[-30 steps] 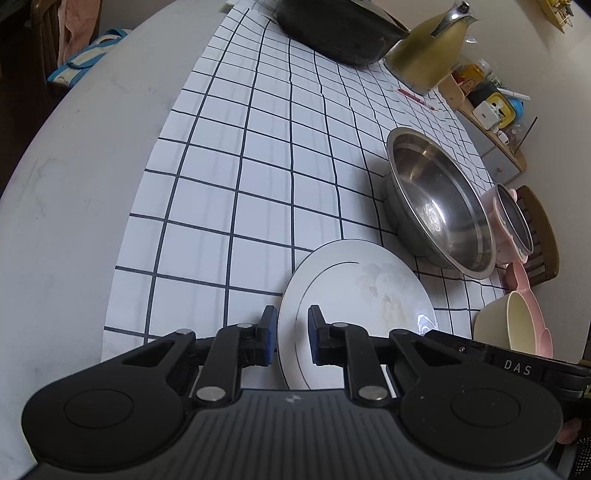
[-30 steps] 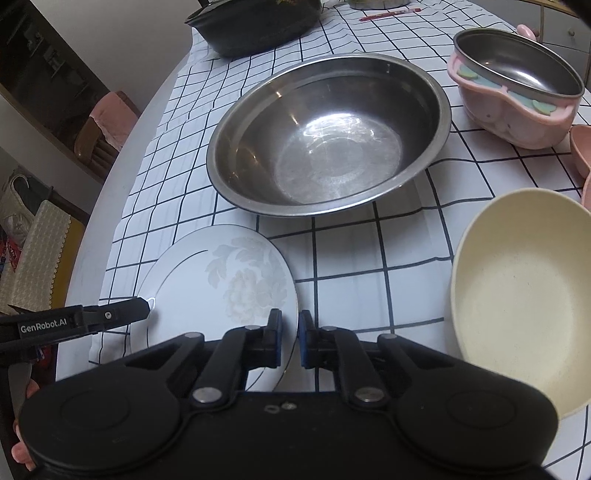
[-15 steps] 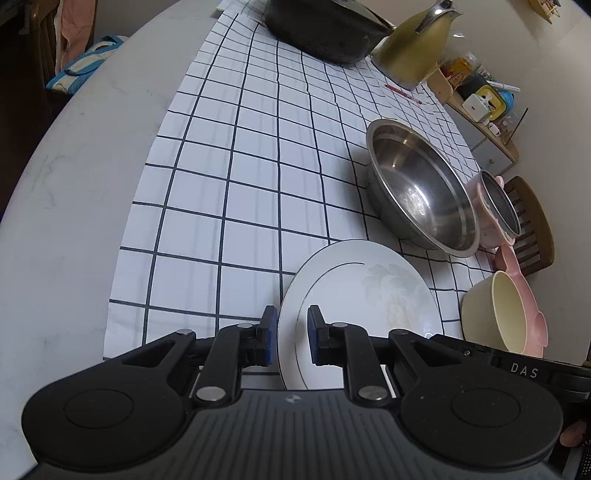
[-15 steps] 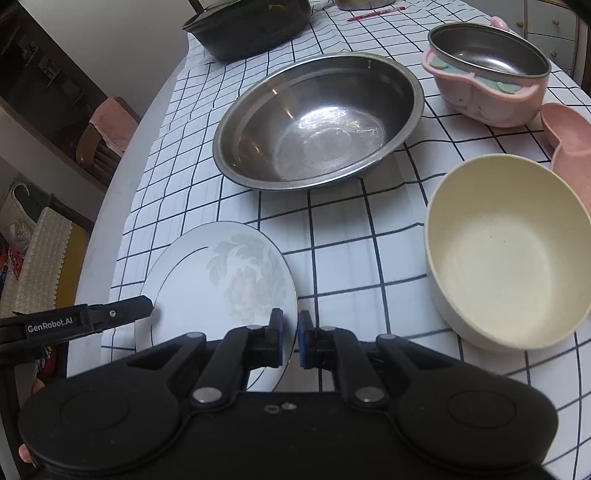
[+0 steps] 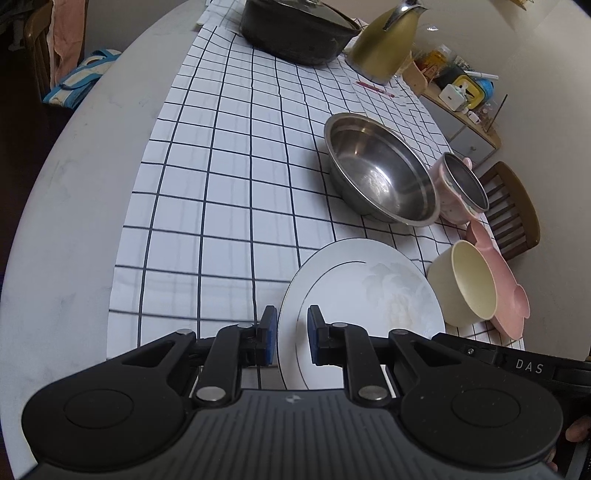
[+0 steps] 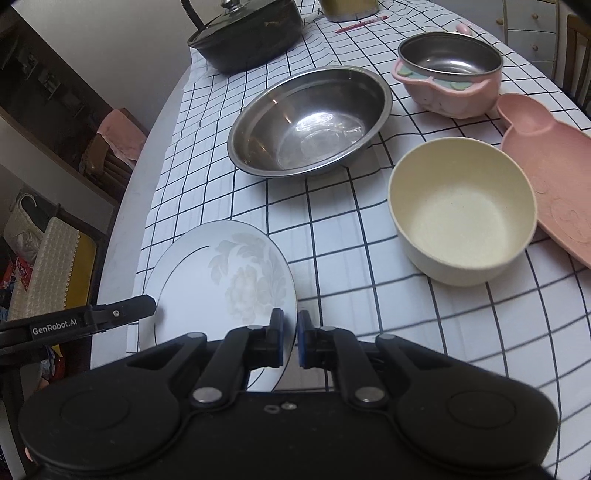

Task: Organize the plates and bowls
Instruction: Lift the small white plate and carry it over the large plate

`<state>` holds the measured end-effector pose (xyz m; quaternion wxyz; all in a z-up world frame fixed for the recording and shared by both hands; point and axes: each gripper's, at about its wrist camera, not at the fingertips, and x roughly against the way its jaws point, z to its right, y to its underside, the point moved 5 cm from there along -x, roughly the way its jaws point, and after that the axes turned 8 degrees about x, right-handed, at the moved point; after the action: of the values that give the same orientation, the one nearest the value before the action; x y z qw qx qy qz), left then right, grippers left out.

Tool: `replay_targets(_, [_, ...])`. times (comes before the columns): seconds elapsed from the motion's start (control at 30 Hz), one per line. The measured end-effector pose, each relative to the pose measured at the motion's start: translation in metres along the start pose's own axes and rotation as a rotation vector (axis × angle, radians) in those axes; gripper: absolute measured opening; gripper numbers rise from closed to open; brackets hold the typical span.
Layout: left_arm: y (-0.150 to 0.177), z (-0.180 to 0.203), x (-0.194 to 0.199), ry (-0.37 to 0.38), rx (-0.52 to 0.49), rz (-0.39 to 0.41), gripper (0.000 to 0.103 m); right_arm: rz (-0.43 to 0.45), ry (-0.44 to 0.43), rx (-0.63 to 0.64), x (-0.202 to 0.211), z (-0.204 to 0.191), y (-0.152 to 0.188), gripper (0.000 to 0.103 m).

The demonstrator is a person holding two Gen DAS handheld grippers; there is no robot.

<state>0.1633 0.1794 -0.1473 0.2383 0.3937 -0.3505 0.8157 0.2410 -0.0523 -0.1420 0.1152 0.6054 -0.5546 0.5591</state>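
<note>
A white plate with a pale flower print [image 5: 365,295] [image 6: 221,280] is held between both grippers, lifted and tilted above the checked cloth. My left gripper [image 5: 291,339] is shut on its left rim. My right gripper [image 6: 290,338] is shut on its near right rim. A large steel bowl [image 5: 380,173] [image 6: 310,122] sits beyond the plate. A cream bowl [image 5: 465,284] [image 6: 461,214] sits to the right, beside a pink shaped plate [image 5: 498,280] [image 6: 554,173]. A pink pot with a steel liner [image 5: 461,188] [image 6: 450,70] stands further back.
A black lidded pan [image 5: 299,29] [image 6: 247,33] and a gold kettle [image 5: 384,40] stand at the far end of the table [image 5: 74,184]. A red pen [image 6: 360,24] lies near them. Chairs [image 5: 513,210] stand around the round table.
Both grippers have drawn back and risen with the plate. The bowls now appear farther away and more of the table shows.
</note>
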Motion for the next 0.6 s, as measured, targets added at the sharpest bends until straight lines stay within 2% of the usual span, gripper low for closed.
replay_targets(0.6, [0.073, 0.013, 0.041, 0.038, -0.029, -0.03, 0.016, 0.001, -0.003, -0.051, 0.052, 0.004, 0.069, 0.008])
